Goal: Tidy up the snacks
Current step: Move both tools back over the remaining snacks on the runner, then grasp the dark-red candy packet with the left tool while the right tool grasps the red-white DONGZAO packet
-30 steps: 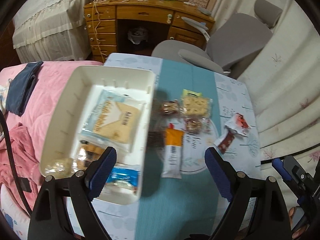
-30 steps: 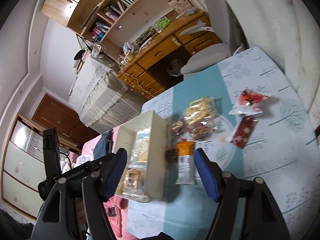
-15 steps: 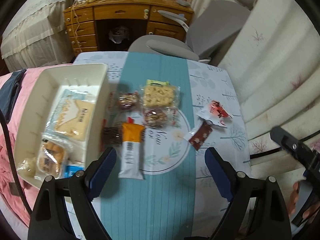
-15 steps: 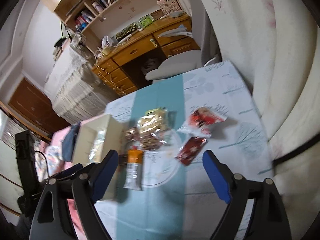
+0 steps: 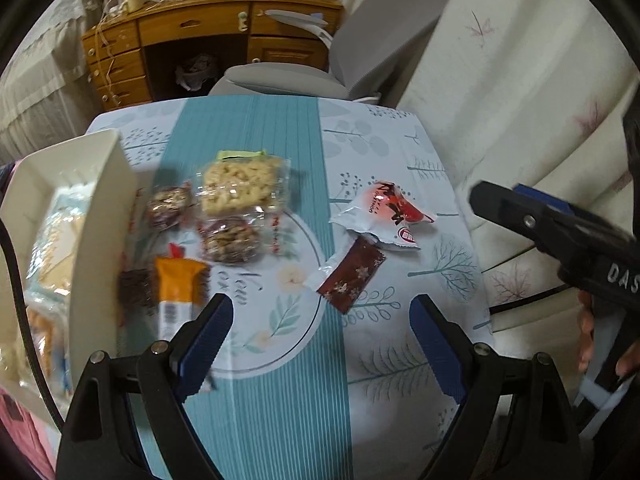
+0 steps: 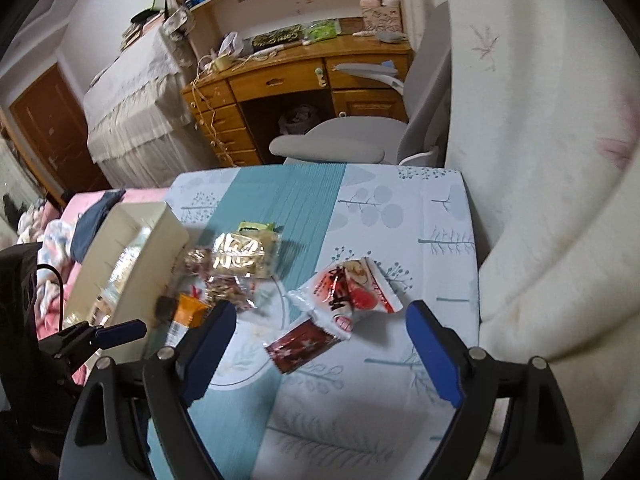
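Loose snacks lie on the patterned tablecloth (image 5: pixel 400 148): a glossy white-and-red packet (image 6: pixel 348 292) touching a flat dark-red sachet (image 6: pixel 300 344). Right gripper (image 6: pixel 320 344), jaws just widened, and left gripper (image 5: pixel 316 340) hang above, spread, empty. Cream plastic bin (image 5: pixel 100 216) stands at left.

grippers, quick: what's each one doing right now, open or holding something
Left gripper: open, holding nothing.
Right gripper: open, jaws have just been opening, nothing between them.

Both grippers have black frames with silver screws, blue-padded jaws, and white lettering.
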Action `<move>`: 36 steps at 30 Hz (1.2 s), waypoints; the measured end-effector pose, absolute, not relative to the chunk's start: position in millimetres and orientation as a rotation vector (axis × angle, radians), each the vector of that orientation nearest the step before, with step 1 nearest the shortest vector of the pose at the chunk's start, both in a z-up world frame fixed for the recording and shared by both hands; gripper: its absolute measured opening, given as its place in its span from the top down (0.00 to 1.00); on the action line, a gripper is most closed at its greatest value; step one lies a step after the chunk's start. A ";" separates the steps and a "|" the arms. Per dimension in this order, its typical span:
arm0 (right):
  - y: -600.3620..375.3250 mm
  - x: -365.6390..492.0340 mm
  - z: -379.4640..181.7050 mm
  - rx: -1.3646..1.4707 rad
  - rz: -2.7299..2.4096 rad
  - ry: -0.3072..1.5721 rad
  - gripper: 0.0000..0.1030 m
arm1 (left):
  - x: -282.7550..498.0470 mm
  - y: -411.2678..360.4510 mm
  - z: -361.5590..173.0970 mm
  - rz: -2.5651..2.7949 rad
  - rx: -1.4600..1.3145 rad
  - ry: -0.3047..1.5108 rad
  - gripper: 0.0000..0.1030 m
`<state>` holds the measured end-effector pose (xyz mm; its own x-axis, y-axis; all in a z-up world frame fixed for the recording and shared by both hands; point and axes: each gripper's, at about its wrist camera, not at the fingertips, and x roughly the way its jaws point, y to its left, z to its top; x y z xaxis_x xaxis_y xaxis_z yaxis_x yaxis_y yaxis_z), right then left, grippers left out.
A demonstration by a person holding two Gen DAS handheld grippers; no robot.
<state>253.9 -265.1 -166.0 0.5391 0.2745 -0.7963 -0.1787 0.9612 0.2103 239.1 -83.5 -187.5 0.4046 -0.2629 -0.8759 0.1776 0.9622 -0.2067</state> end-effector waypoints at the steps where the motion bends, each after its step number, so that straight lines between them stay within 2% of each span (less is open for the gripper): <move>1: -267.6 258.0 -172.0 0.109 0.283 0.967 0.15 | 240.8 -88.5 -195.2 -0.283 -0.078 1.110 0.13; 17: -262.4 301.8 -266.3 -0.040 0.441 0.927 0.15 | 285.5 -143.4 -279.5 -0.423 0.179 1.087 0.13; 27: -255.6 312.2 -286.4 -0.049 0.468 0.911 0.15 | 299.0 -156.3 -300.7 -0.503 0.230 1.094 0.14; 33: -258.2 314.8 -290.9 -0.019 0.488 0.923 0.18 | 302.2 -160.5 -305.8 -0.508 0.254 1.081 0.17; 36: -260.7 316.2 -293.3 0.009 0.504 0.941 0.22 | 304.5 -163.4 -306.9 -0.508 0.276 1.063 0.24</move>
<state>316.2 -260.7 -293.3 0.4827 0.4172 -0.7701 -0.4097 0.8847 0.2225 304.5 -163.4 -306.9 0.3866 -0.2632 -0.8839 0.5223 0.8524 -0.0254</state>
